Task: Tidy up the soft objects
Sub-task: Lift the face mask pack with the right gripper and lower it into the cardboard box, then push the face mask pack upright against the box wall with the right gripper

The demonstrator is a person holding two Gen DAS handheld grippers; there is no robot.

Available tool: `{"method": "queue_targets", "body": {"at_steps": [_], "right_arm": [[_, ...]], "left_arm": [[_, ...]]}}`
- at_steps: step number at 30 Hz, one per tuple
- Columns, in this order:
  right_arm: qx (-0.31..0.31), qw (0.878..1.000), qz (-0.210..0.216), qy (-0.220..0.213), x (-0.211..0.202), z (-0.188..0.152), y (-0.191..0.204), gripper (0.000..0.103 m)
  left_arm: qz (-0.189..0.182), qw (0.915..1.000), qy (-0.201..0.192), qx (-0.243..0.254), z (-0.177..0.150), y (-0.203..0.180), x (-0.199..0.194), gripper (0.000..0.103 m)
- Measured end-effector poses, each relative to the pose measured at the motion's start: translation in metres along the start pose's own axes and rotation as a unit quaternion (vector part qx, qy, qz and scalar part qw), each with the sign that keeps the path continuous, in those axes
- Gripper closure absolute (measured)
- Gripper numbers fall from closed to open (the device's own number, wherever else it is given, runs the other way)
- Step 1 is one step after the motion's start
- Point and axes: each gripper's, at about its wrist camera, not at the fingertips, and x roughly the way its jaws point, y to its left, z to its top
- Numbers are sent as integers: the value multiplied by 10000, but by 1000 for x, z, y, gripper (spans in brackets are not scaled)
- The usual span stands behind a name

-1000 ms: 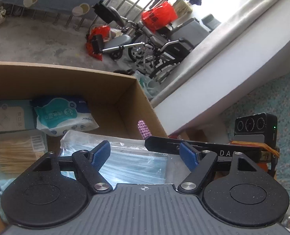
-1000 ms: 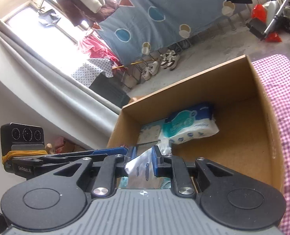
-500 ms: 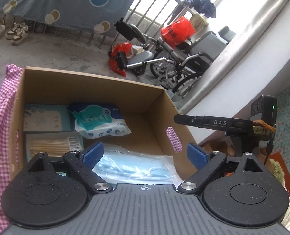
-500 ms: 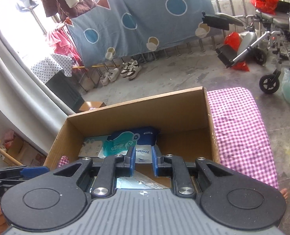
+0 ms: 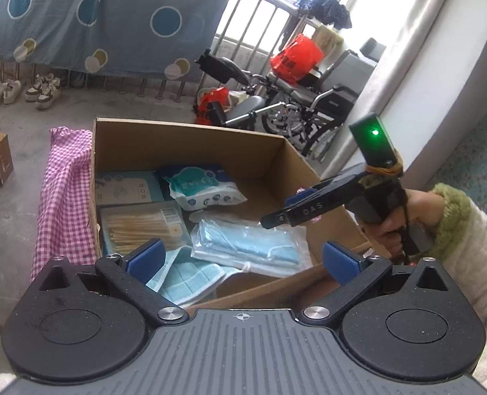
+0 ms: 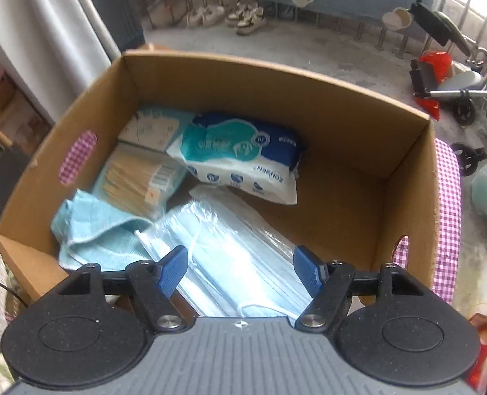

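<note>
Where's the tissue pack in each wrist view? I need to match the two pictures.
Left wrist: tissue pack sits left of centre, at the far end of the box, beyond the mask bag.
Right wrist: tissue pack sits at centre, above the mask bag, by the box's far wall.
Shared landmark: the swab box, just left of the pack in both.

One box (image 6: 309,98), one mask pack (image 6: 230,250), one towel (image 6: 95,230)

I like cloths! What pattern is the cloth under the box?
Pink-and-white checks on the cloth, clearest in the left wrist view.
</note>
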Motion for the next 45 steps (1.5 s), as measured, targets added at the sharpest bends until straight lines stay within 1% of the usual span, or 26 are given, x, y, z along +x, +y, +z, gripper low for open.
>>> {"method": "queue_targets", "body": {"at_steps": [3, 5, 8, 9, 11, 13, 19, 21, 22, 23, 24, 25, 26, 27, 28, 29, 30, 31, 34, 38, 41, 44, 45], "right_arm": [[-399, 9983, 64, 431, 18, 4, 13, 30], [-688, 9957, 100, 608, 22, 7, 25, 29], [-1188, 9895, 138, 817, 26, 12, 49, 20], [-1364, 9863, 114, 917, 30, 12, 57, 16], [-1753, 9780, -73, 1129, 41, 11, 74, 14], [-1995, 9700, -352, 1344, 54, 11, 82, 14], [-2396, 9469, -897, 1950, 84, 5, 88, 14], [-2448, 9420, -1041, 2048, 93, 2, 88, 14], [-2480, 9401, -1131, 2049, 96, 0, 88, 10], [-2470, 9420, -1182, 1942, 95, -1, 88, 9], [-2431, 9452, -1211, 1810, 93, -1, 87, 13], [-2355, 9485, -1227, 1727, 90, -1, 86, 24], [-2176, 9552, -1155, 1639, 86, 0, 83, 31], [-1984, 9618, -1082, 1546, 81, 1, 81, 47], [-1800, 9675, -1038, 1441, 77, 3, 77, 57], [-1706, 9706, -1053, 1329, 72, 3, 77, 64], [-1667, 9726, -1099, 1192, 66, 1, 77, 79], [-1610, 9746, -1183, 1017, 59, -1, 78, 82], [-1318, 9812, -1292, 562, 34, -6, 79, 91], [-889, 9864, -1383, 14, -6, -10, 71, 92], [-544, 9854, -1573, -346, -32, -15, 61, 93], [-153, 9836, -1683, -638, -49, -16, 47, 93], [-70, 9812, -1791, -720, -53, -17, 45, 93]], "left_arm": [[35, 10000, 15, 46, -11, 3, -11, 1], [35, 10000, 20, 9, -18, 7, -17, 1], [67, 10000, -5, -48, -24, 12, -23, 1], [77, 9999, -19, -62, -26, 14, -24, 1], [95, 9999, -47, -80, -27, 17, -25, 1], [71, 9999, -60, -101, -28, 20, -25, 1], [-83, 9998, -51, -149, -33, 25, -24, 1], [-116, 9998, -55, -182, -35, 28, -25, 1], [-132, 9997, -58, -204, -36, 30, -25, 1], [-143, 9996, -62, -223, -36, 31, -26, 1], [-153, 9996, -72, -242, -37, 32, -26, 1], [-167, 9995, -86, -253, -37, 32, -27, 1], [-181, 9994, -99, -265, -37, 33, -28, 1], [-193, 9994, -111, -276, -38, 34, -29, 1], [-202, 9993, -123, -285, -38, 35, -30, 1], [-210, 9993, -134, -295, -39, 36, -31, 1], [-212, 9992, -137, -303, -39, 37, -32, 1], [-219, 9992, -142, -311, -39, 38, -32, 1], [-245, 9991, -138, -331, -41, 38, -34, 1], [-314, 9989, -147, -306, -43, 37, -38, 1], [-375, 9987, -166, -285, -46, 35, -41, 1], [-416, 9986, -179, -275, -48, 34, -44, 1], [-424, 9985, -186, -274, -48, 33, -45, 1]]}}
